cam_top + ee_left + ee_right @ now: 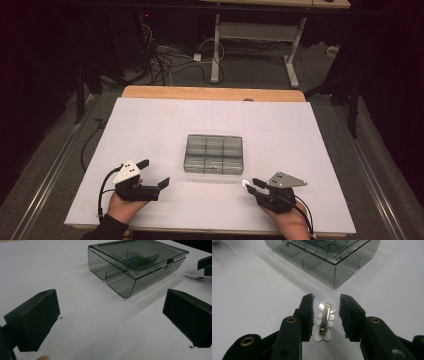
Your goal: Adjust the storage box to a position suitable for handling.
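Barely begun: hair clip on the table, box closed.

Seen from the high view, the smoky compartment box [214, 154] sits mid-table between the left gripper [156, 173] and right gripper [248, 183]. Along the left gripper view, its jaws stand wide apart, holding nothing. Along the right gripper view, the jaws straddle the hair clip [325, 320] without pressing it; by my reading, gripping it and boxing it remain.

- Hair clip [325, 320]: a slim metal bar clasp on a pale, scalloped, shiny backing, lying flat on the white table with the clasp side up, just off the box's 5 o'clock corner.
- Smoky clear plastic box [214, 153]: lid shut, dividers inside, sitting flat mid-table.
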The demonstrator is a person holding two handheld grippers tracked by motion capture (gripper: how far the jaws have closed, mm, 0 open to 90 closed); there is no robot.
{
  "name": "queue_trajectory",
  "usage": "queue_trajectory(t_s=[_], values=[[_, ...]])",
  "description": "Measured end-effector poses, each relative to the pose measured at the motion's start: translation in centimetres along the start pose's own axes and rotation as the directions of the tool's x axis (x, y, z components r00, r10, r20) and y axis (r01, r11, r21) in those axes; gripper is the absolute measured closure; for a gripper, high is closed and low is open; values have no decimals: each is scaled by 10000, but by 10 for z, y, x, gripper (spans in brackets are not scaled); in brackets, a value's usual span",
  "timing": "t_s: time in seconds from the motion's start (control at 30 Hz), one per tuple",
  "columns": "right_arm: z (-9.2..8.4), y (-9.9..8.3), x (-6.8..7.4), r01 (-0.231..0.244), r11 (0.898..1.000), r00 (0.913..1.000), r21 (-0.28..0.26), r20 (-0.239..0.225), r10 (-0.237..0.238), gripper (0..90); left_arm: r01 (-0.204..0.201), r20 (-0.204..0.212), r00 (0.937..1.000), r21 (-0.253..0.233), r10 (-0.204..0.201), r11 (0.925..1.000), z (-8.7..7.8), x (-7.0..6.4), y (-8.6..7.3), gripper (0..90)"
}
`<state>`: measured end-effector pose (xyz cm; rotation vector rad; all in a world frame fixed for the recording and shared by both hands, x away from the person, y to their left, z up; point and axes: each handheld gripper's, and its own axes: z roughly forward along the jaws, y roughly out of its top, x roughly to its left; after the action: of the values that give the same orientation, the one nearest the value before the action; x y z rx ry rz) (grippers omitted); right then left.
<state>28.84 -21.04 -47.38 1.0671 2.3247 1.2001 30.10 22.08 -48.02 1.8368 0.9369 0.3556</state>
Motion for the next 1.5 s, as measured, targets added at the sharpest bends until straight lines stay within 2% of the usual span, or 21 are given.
queue_trajectory(t_s=[0.1, 0.2, 0.4, 0.67, 0.9, 1.17, 1.37, 1.5], values=[[0, -1, -1, -41, 9998, 9999, -185, 98, 42, 640, 15, 42, 10000, 24, -15, 10000, 1, -1, 0, 29], [1, -1, -4, -428, 9981, 9990, -453, 120, 434, 639, 25, 76, 10000, 57, -26, 10000, 1, -2, 0, 60], [0, -1, -6, -624, 9956, 9973, -695, 345, 649, 694, 47, 155, 9999, 88, -48, 10000, 2, -3, 0, 160], [-1, -1, -4, -526, 9958, 9965, -743, 608, 572, 761, -17, 586, 9983, 286, 1, 9996, 5, -5, 0, 424], [-1, -2, -1, -249, 9974, 9972, -670, 687, 295, 811, -164, 565, 9983, 388, 141, 9991, 8, -9, 0, 670], [-1, 1, 2, 9, 9971, 9979, -763, 651, 41, 878, -283, 524, 9983, 407, 261, 9988, 8, -14, 1, 868], [2, 4, 3, 161, 9964, 9984, -832, 559, -114, 900, -259, 634, 9977, 380, 234, 9989, 8, -16, 0, 881], [4, 5, 3, 266, 9964, 9988, -807, 439, -231, 900, -545, 811, 9954, 496, 503, 9973, 13, -18, 0, 881]])
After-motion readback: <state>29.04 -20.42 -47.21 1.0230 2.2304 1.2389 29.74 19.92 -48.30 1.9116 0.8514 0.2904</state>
